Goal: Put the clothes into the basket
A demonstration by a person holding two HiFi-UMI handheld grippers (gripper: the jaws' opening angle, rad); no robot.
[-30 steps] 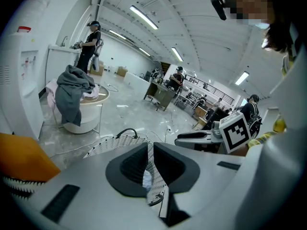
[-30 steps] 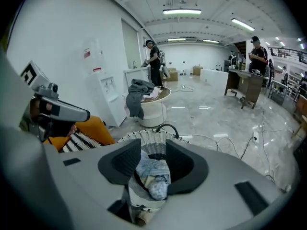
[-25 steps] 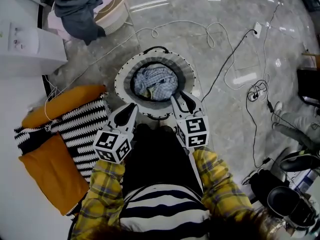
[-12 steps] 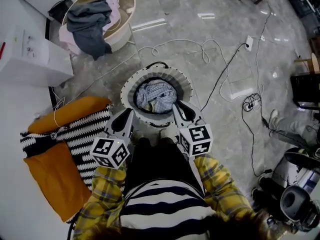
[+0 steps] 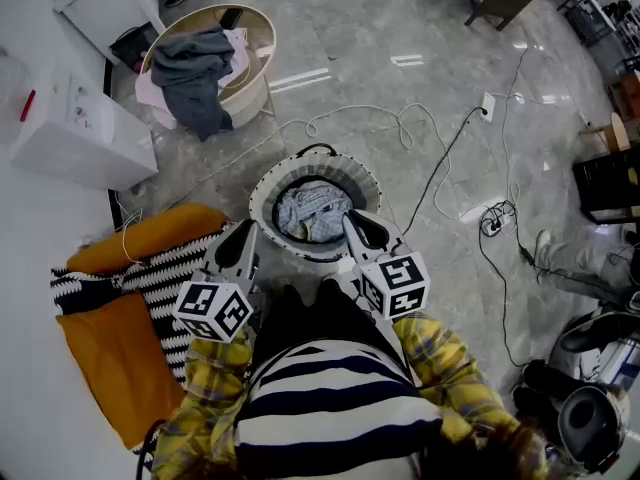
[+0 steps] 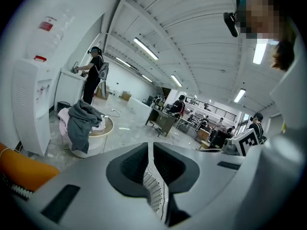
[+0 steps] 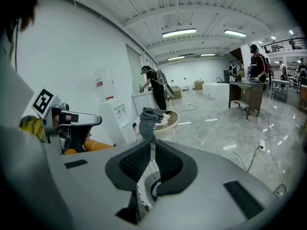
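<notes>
Left tongs (image 5: 243, 231) closed, empty. Right tongs (image 5: 357, 222) have just been closing, nearly together, nothing between them. Clothes (image 5: 312, 208) lie inside the basket (image 5: 266, 180).

Part of the basket (image 5: 260, 194) rim hides behind the right gripper (image 5: 355, 223).

Place: large open lab or workshop hall.
Floor: polished grey stone floor (image 5: 340, 28) with loose cables (image 5: 404, 120).
Ceiling: white ceiling, strip lights (image 7: 179, 32).
Furnishing: work table (image 7: 245, 87), people (image 7: 154, 87) standing at counters.
</notes>
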